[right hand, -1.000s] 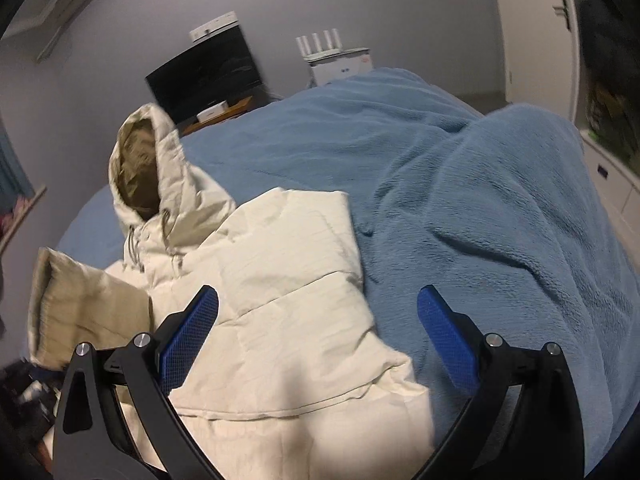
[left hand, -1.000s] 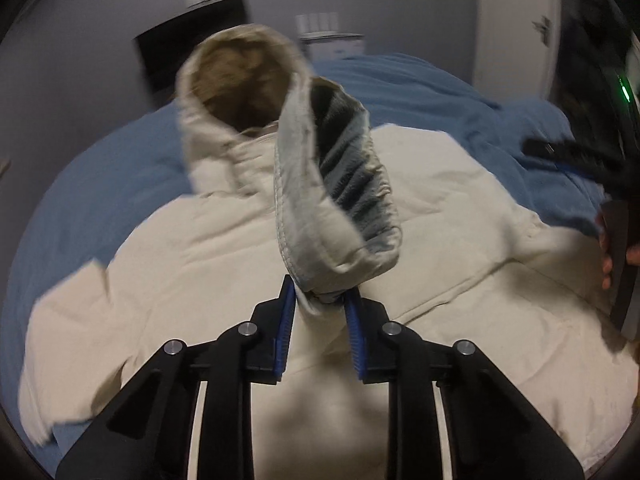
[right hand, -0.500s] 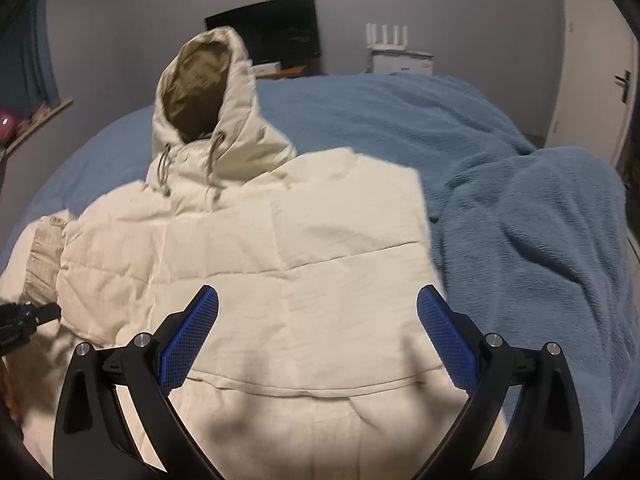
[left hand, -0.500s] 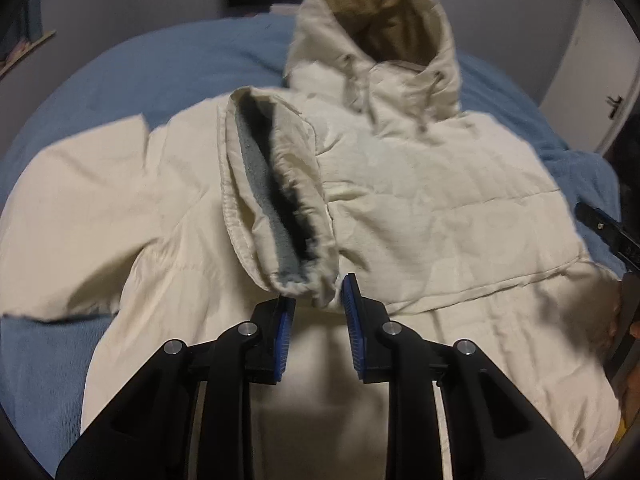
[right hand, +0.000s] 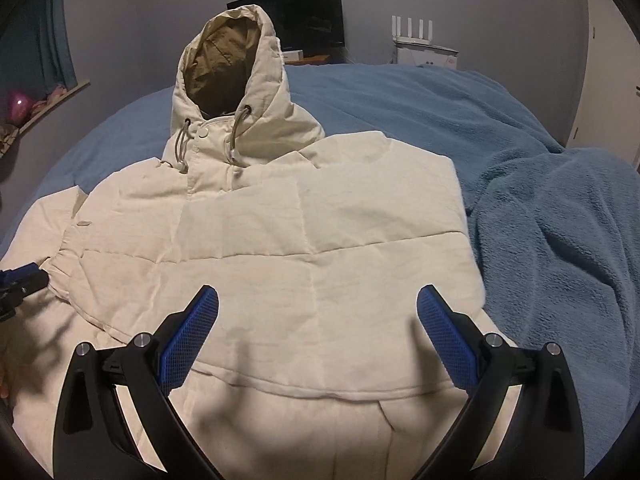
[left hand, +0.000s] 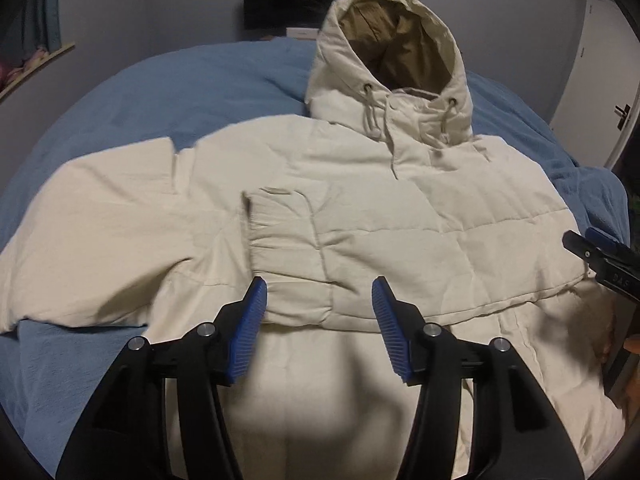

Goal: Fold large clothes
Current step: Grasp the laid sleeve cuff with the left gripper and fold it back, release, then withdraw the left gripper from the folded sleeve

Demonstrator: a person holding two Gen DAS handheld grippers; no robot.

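1. Since the earlier frame, the left gripper (left hand: 319, 312) had let go of the sleeve cuff (left hand: 280, 216); its jaws had just been opening, and they stood spread with nothing pinched between them, the cuff lying flat on the jacket's chest just beyond the tips.
2. Wide apart and empty, the right gripper (right hand: 318, 322) hovered over the lower front of the cream hooded jacket (right hand: 280, 220), which lay face up on the blue blanket (right hand: 540, 220), hood (right hand: 224, 64) toward the far wall.
3. Both grippers' shadows darkened the hem, hiding its detail; the lower hem ran out of view.
4. At the left view's right edge, only the tip of the other gripper showed, with small letters too blurred to read.
5. Behind the hood, a dark screen (right hand: 308, 12) was half hidden.
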